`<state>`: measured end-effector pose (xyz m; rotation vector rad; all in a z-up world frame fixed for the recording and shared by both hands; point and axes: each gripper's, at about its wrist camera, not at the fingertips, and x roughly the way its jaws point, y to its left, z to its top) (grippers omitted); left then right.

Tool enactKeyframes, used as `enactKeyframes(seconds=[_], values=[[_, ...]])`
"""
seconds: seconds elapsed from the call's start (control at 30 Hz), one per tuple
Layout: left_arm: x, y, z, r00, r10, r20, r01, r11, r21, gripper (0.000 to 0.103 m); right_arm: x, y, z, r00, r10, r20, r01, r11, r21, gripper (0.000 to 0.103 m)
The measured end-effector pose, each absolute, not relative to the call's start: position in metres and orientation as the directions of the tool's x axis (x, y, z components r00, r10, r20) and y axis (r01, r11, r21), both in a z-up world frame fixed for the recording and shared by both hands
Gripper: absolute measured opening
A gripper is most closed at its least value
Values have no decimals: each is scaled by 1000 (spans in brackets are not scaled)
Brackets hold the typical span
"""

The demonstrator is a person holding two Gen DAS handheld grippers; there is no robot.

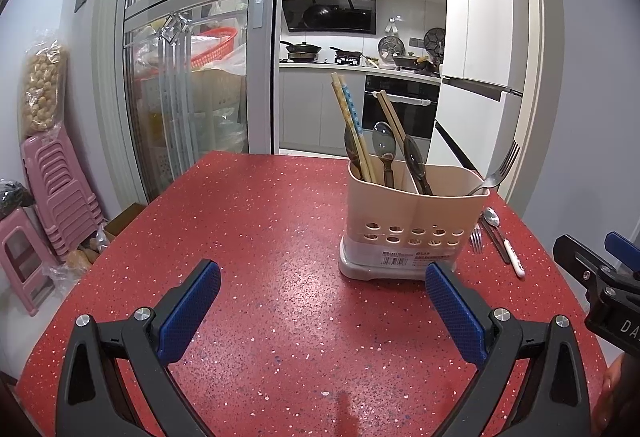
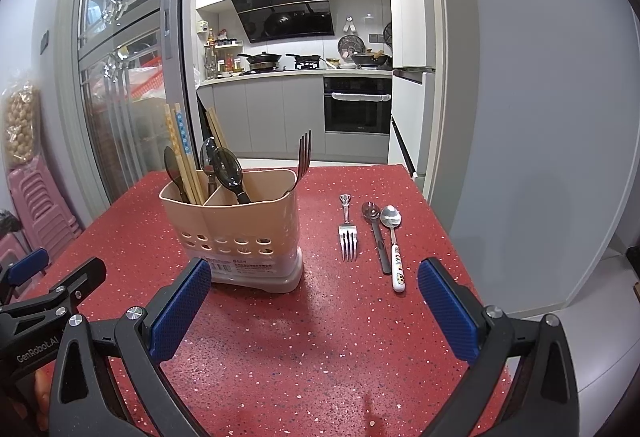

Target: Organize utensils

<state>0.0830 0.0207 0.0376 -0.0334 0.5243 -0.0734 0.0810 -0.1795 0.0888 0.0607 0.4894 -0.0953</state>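
A beige utensil holder (image 1: 412,221) (image 2: 236,233) stands on the red speckled table (image 1: 260,217) (image 2: 320,337). It holds chopsticks (image 2: 180,153), dark spoons (image 2: 228,173) and a fork (image 2: 303,157). To its right on the table lie a fork (image 2: 348,233), a dark-handled spoon (image 2: 376,237) and a white-handled spoon (image 2: 394,245). My left gripper (image 1: 322,301) is open and empty, in front of the holder. My right gripper (image 2: 314,301) is open and empty, short of the loose utensils.
The table's right edge (image 2: 440,221) is close beside the loose utensils. Pink stools (image 1: 44,189) stand on the floor at the left. A glass sliding door (image 1: 180,77) and the kitchen doorway lie beyond the table's far edge.
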Motion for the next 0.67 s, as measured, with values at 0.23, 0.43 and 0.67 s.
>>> enactKeyframes(seconds=[0.23,0.43,0.67], values=[[84,21,37,862,-81,-500,62,997,-53,103,81,-179,88,878,-77,-472,106,994,36,103],[84,22,36,862,-82,-500,59,996,-63,103,81,-179,89,878,-76,-472,106,994,37,103],[82,22,36,863,-91,-496,71,996,-60,103,81,-179,88,878,-77,-472,106,994,36,103]])
